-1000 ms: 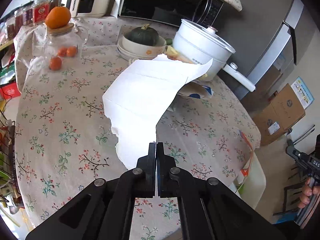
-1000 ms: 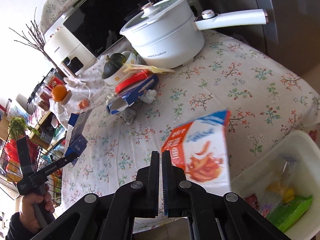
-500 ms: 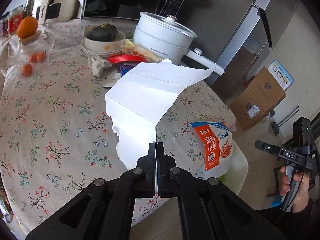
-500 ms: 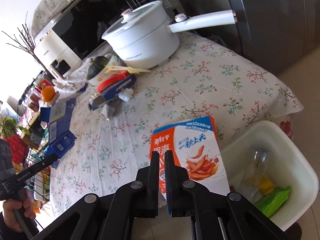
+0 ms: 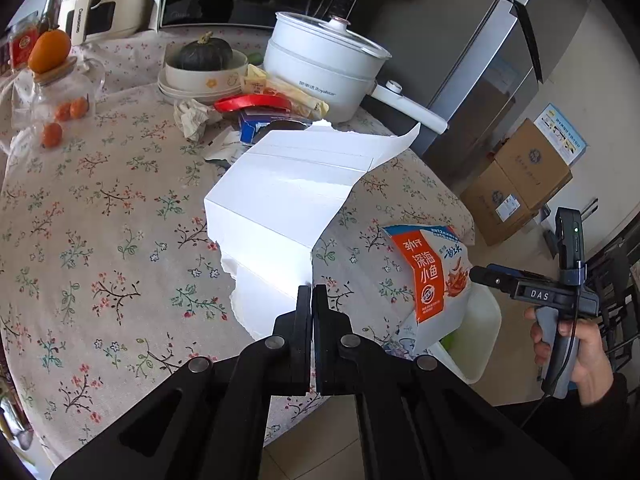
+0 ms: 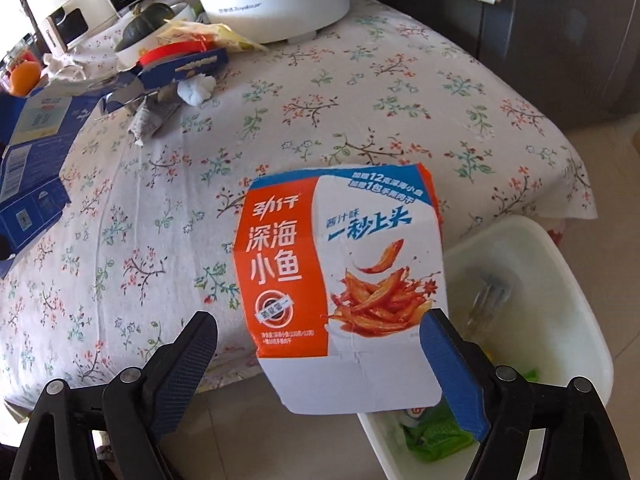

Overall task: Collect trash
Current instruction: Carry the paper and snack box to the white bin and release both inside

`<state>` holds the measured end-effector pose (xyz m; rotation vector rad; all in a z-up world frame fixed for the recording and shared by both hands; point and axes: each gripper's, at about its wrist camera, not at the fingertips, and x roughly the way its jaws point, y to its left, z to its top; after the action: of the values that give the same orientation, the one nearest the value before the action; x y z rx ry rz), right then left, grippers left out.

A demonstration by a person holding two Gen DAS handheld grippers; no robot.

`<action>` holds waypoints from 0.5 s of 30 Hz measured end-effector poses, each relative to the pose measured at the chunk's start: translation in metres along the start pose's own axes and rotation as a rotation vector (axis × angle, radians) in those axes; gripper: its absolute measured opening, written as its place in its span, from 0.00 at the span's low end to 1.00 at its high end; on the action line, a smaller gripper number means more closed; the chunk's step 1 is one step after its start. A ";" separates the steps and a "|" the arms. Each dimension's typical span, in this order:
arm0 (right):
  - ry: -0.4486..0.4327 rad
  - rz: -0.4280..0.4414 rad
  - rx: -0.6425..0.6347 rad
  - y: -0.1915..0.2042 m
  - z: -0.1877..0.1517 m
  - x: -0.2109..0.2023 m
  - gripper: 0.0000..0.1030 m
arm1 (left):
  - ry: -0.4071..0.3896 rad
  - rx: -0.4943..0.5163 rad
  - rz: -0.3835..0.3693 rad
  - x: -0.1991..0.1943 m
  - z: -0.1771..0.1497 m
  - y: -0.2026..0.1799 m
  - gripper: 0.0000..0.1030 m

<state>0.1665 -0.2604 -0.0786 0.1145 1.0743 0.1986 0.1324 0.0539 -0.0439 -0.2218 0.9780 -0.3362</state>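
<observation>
My left gripper (image 5: 311,294) is shut on the torn edge of a flattened white carton (image 5: 292,196) and holds it above the floral table. In the right wrist view this carton shows its blue printed side (image 6: 32,152) at the far left. My right gripper (image 6: 320,340) is open, jaws wide apart. An orange and white snack box (image 6: 344,280) hangs loose between the fingers, over the table edge beside the white bin (image 6: 576,280). The box also shows in the left wrist view (image 5: 432,276), with the bin (image 5: 484,332) below it.
More trash lies at the back of the table: crumpled tissue (image 6: 196,88), a blue box (image 6: 180,66), a red lid (image 5: 252,102), wrappers. A white pot (image 5: 320,68), a squash in a bowl (image 5: 204,62) and a glass jar (image 5: 56,96) stand there. Cardboard boxes (image 5: 516,184) sit on the floor.
My right gripper has opened and let go of the snack box, which now drops at the table edge by the bin. My left gripper has carried the white carton toward that same edge.
</observation>
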 end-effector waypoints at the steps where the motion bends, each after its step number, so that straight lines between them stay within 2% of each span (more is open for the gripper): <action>1: 0.000 0.014 0.017 -0.008 0.004 0.001 0.85 | 0.001 0.000 0.000 0.000 0.000 0.001 0.00; 6: 0.014 0.123 0.096 -0.048 0.025 0.014 0.85 | 0.008 -0.012 -0.004 0.002 0.000 0.004 0.00; 9: 0.043 0.239 0.141 -0.069 0.034 0.022 0.84 | 0.012 -0.015 -0.002 0.005 0.001 0.004 0.00; 15: 0.104 0.385 0.224 -0.086 0.044 0.050 0.69 | 0.032 -0.021 0.008 0.014 0.002 0.005 0.00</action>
<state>0.2372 -0.3331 -0.1177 0.5192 1.1698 0.4343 0.1423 0.0533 -0.0556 -0.2323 1.0142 -0.3232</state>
